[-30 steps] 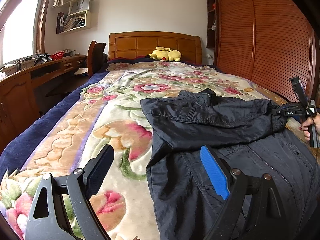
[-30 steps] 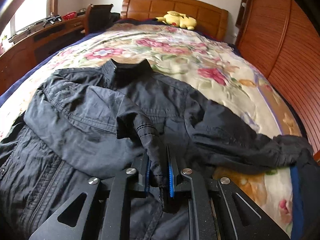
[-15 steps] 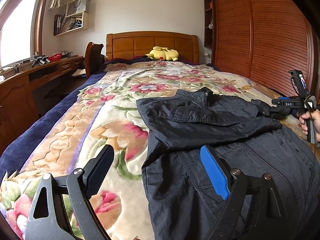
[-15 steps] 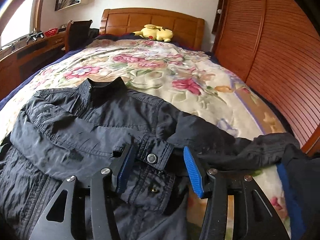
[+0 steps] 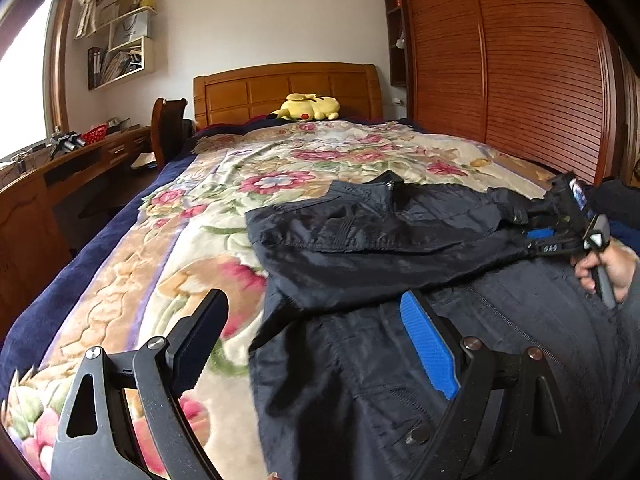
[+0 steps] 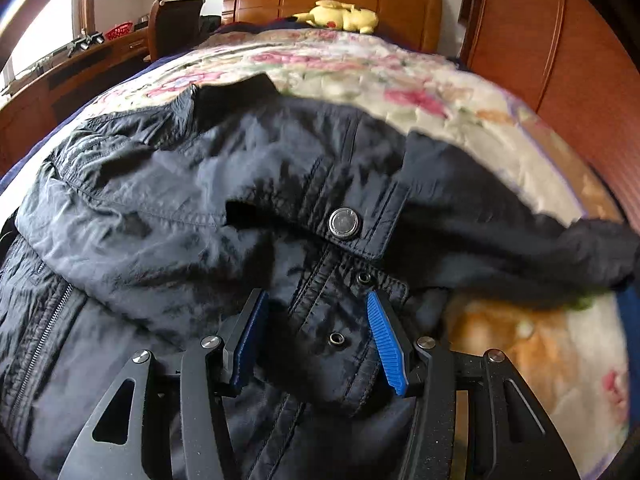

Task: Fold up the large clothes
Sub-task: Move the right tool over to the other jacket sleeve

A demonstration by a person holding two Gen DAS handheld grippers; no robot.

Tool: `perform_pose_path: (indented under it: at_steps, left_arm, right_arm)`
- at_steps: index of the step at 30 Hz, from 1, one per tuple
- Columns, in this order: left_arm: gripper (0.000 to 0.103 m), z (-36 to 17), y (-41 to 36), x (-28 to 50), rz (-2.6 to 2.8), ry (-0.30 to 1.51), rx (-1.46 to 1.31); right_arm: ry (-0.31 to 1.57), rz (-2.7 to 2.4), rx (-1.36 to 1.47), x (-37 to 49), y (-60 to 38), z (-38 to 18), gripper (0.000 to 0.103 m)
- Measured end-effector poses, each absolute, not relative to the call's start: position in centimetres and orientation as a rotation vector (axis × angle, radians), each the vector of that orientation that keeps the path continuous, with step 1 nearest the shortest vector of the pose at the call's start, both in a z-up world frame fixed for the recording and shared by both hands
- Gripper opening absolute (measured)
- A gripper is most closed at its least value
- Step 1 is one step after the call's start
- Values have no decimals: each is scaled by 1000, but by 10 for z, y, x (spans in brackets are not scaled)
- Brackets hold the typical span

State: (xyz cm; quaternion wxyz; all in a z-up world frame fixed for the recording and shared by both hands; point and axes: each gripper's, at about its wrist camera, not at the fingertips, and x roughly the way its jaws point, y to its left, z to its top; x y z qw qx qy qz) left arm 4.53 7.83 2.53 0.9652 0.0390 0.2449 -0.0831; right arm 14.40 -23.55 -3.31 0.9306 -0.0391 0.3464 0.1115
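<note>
On bed's floral blanket: dark jacket spread flat, sleeve folded across chest. Left tool fingers wide apart, holding nothing. Right tool apart over cuff, not gripping.

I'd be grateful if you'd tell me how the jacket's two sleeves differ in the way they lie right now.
The left sleeve is folded across the jacket's chest; the right sleeve stretches sideways onto the floral blanket. The left sleeve's cuff lies flat with its snap button showing; the right sleeve's end looks bunched and blurred. Both are the same dark fabric, and neither is gripped.
</note>
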Motion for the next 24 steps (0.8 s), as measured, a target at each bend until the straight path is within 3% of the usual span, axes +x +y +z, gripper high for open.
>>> perform_pose_path:
  at_steps: [16, 24]
  left_arm:
    - [89, 56, 13, 82, -319, 512, 89]
    - [89, 44, -21, 114, -370, 548, 114]
  right_arm:
    - [679, 251, -28, 139, -246, -42, 55]
    - [688, 256, -32, 141, -244, -42, 57]
